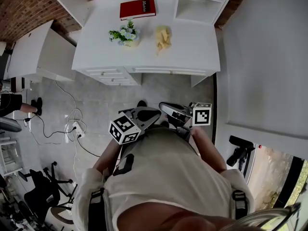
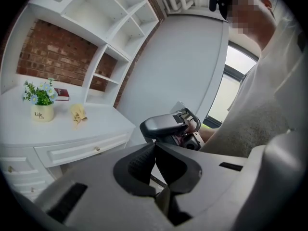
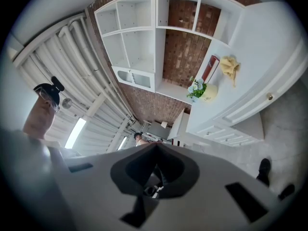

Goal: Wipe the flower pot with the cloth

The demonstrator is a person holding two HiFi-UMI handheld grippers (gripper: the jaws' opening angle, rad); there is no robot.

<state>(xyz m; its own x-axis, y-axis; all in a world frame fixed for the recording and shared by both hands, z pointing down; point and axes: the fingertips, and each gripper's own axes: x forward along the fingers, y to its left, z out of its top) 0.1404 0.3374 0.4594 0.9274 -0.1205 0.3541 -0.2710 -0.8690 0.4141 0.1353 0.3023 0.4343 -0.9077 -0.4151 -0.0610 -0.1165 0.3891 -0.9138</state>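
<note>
The flower pot (image 1: 126, 35), cream with white and blue flowers, stands on the white desk (image 1: 192, 47) far ahead of me. A crumpled yellow cloth (image 1: 163, 37) lies just right of it. Both grippers are held close to my chest, well short of the desk. My left gripper (image 1: 142, 112) is shut and empty, and so is my right gripper (image 1: 163, 107). The left gripper view shows the pot (image 2: 42, 110) and the cloth (image 2: 78, 113) at far left, with shut jaws (image 2: 155, 146). In the right gripper view the pot (image 3: 204, 91) and the cloth (image 3: 231, 67) appear rolled sideways, beyond shut jaws (image 3: 156, 146).
A red book (image 1: 138, 8) lies at the back of the desk, between white shelf units (image 1: 202, 1). Drawers (image 1: 110, 75) front the desk. On the grey floor are a power strip with cables (image 1: 72, 129) and an office chair (image 1: 43, 191) at left. A white wall (image 1: 264, 61) runs along the right.
</note>
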